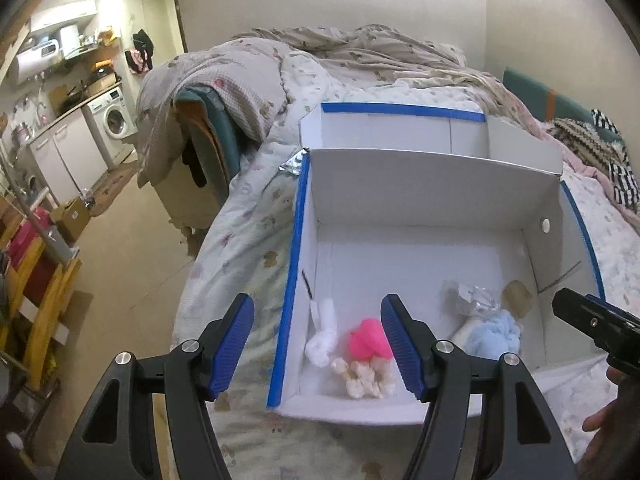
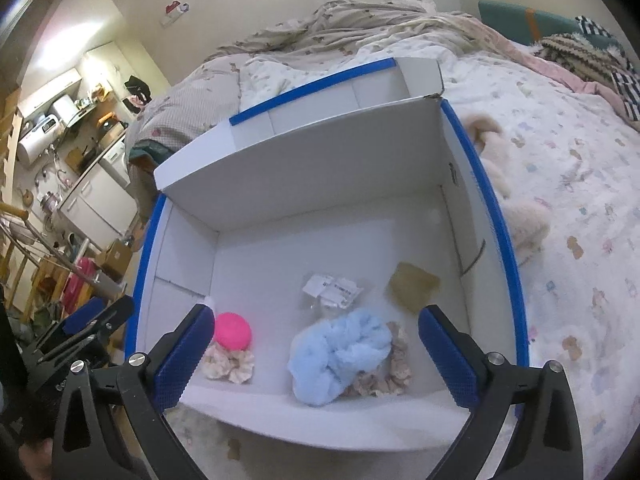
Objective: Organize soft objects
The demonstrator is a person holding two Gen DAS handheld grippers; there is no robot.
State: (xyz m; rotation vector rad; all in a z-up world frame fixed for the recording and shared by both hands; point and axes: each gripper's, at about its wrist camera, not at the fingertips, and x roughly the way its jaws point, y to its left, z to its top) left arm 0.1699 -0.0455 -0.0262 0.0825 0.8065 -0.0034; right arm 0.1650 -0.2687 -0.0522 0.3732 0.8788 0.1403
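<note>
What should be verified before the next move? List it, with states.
1. Left gripper open and holding nothing: ok.
2. Right gripper open and holding nothing: ok.
3. Box open at the top, inside reachable: ok.
4. Blue scrunchie, pink ball and white fluff already in the box: ok.
5. Everything soft is in the box: not ok, a cream plush lies on the bed outside the right wall.
6. Whether the packet and the tan piece in the box are soft: cannot tell.
</note>
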